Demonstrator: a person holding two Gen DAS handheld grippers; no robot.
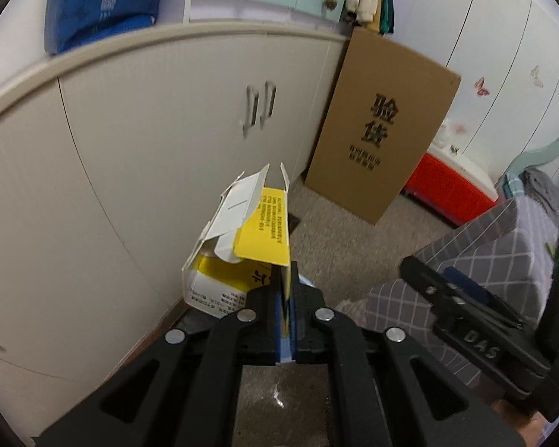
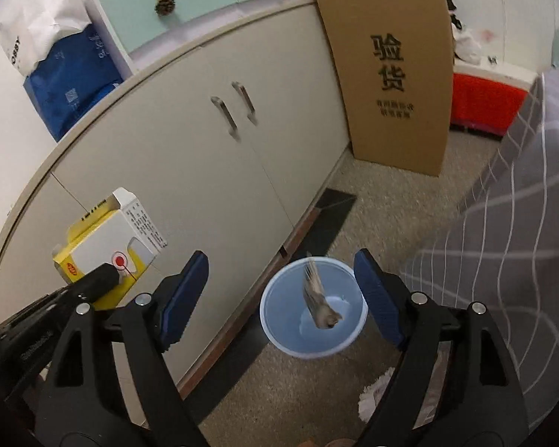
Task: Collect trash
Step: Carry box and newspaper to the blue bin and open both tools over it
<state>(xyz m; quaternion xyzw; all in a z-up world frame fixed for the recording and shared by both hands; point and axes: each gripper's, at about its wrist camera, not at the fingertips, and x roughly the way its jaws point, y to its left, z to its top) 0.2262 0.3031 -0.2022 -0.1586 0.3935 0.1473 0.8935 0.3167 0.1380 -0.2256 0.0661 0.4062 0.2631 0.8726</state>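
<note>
The yellow-and-white box [image 1: 242, 246] is thin printed card, smooth and faintly glossy. The blue bin [image 2: 313, 316] is smooth plastic with a soft sheen. At its 12 o'clock leans matt brown corrugated cardboard [image 2: 395, 70]. The cabinet doors [image 2: 190, 156] look matt, with brushed metal handles [image 2: 234, 110]. The floor [image 2: 384, 216] is rough and speckled.

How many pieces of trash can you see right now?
2. A yellow-and-white carton clamped in the left tongs; a brownish scrap over the blue bin, between the open right tongs. More may be hidden.
</note>
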